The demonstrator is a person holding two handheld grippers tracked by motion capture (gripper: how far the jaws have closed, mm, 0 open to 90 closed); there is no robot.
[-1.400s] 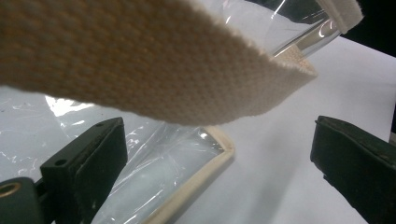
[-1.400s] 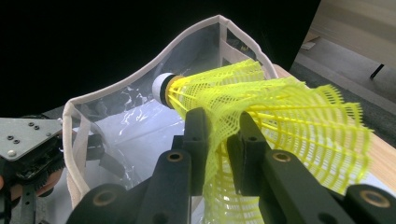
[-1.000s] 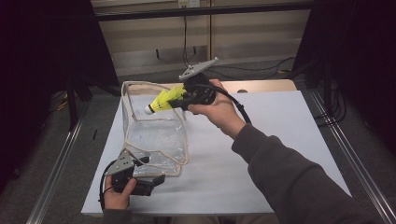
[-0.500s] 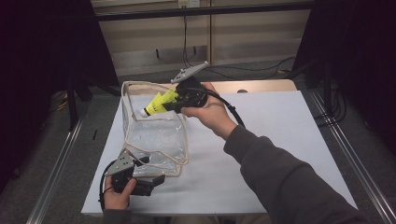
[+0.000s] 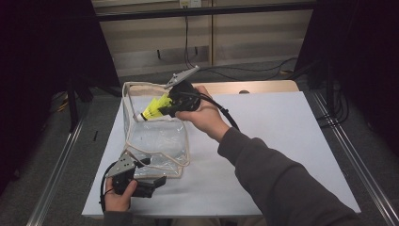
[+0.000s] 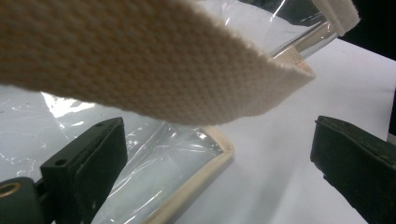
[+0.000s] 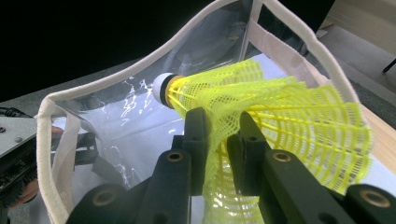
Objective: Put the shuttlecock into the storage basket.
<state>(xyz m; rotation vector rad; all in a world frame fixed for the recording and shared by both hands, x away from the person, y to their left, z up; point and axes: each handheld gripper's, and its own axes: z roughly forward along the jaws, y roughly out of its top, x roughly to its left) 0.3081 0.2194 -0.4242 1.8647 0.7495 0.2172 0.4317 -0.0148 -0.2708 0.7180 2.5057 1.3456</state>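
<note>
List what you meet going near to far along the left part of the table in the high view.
Left gripper → clear bag → yellow shuttlecock, pinched by the right gripper → wooden board at the table's far edge.

Setting: you are at a lab-style recording bench, not a home.
Surface: your white surface [image 5: 282, 141] is a bare board set between metal rails [image 5: 56, 174].
Surroundings: black curtains [image 5: 47, 56] flank you; cables [image 5: 263, 70] trail across the grey floor [image 5: 89, 136].
Backdrop: plain beige panels [image 5: 244, 37] face you.
</note>
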